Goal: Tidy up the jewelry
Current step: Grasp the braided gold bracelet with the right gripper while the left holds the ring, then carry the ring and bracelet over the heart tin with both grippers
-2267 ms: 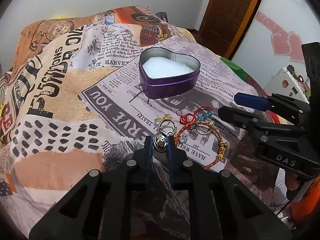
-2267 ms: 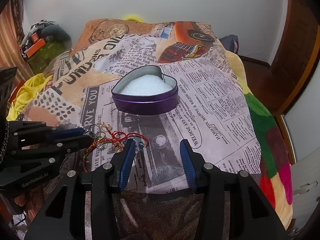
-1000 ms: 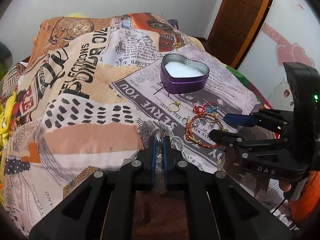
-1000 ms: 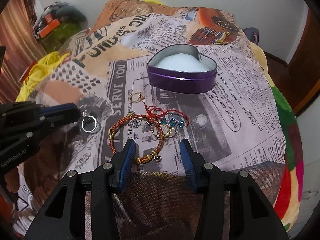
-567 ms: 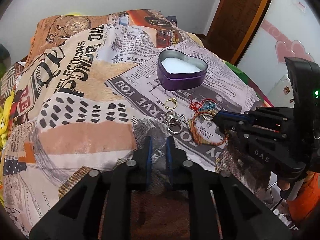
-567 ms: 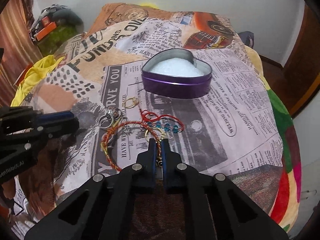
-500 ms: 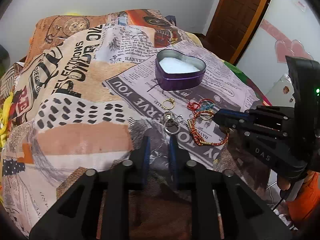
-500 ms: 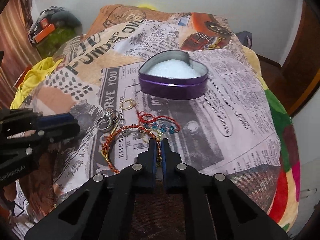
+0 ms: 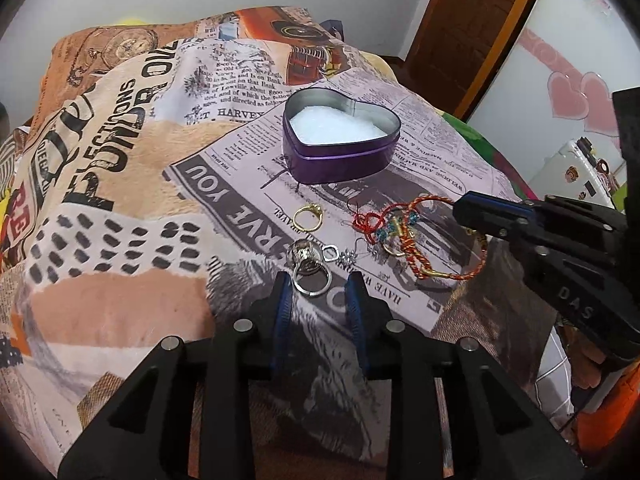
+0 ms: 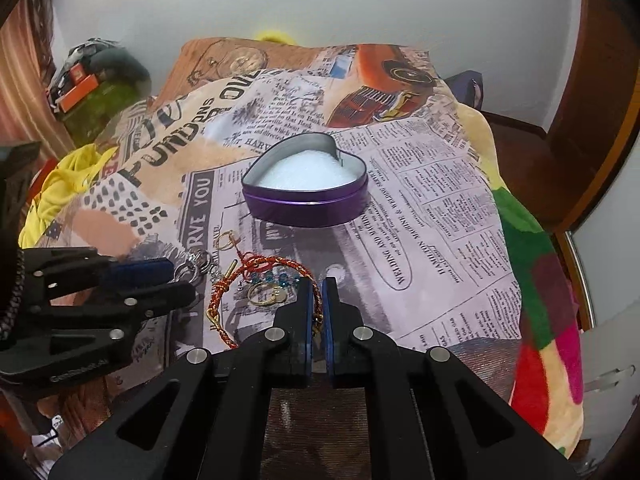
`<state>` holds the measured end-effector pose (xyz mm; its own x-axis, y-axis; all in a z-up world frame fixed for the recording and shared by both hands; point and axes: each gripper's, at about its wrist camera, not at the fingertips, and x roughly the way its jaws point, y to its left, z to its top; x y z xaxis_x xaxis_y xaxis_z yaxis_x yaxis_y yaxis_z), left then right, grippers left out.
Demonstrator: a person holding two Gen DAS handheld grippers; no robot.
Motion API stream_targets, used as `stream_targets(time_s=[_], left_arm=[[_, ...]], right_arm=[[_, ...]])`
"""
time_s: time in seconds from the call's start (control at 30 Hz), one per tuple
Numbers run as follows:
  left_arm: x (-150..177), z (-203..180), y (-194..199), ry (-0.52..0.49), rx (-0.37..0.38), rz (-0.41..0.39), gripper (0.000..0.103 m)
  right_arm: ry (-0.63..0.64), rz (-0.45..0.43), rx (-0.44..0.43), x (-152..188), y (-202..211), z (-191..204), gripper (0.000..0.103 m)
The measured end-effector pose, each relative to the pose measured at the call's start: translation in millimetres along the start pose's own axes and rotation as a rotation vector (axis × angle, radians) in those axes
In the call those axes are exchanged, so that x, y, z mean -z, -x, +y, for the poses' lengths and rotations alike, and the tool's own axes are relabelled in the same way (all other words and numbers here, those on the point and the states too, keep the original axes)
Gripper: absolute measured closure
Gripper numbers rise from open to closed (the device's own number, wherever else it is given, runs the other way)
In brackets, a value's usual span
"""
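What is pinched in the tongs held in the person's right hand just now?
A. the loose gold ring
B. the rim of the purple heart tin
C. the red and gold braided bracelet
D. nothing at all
C: the right tongs are shut on the red and gold braided bracelet, whose cord runs between the blue pads in the right wrist view.

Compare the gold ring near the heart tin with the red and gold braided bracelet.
The gold ring is a small plain metal band; the braided bracelet is a far wider loop of red and gold cord. The ring lies free on the blanket, close to the heart tin; the bracelet is pinched in the shut right gripper, partly lifted. The ring lies alone; the bracelet is mixed with other pieces. Both are gold-toned and outside the tin.
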<state>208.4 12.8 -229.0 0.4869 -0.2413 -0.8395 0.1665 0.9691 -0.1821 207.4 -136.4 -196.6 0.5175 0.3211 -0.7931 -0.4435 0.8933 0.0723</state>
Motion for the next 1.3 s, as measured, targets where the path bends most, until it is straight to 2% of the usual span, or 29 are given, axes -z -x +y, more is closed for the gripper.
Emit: stream_targets(time_s=[0.2, 0.3, 0.67, 1.3], left_arm=[[-3, -2, -7, -0.009, -0.031, -0.009, 0.076], [-1, -5, -6, -0.032, -0.064, -0.017, 0.083], [1, -3, 10, -0.017, -0.043, -0.042, 0.083], [-29, -12, 49, -0.026, -0.039, -0.187, 0.083]], right_arm=[[-0.015, -0.011, -0.002, -2, 2, -5, 0.099], [-0.02, -0.018, -0.003, -2, 4, -7, 0.099], [-0.034, -0.049, 0.006, -8, 14, -12, 0.099], [-0.035, -0.12, 0.028, -31, 28, -20, 0.099]])
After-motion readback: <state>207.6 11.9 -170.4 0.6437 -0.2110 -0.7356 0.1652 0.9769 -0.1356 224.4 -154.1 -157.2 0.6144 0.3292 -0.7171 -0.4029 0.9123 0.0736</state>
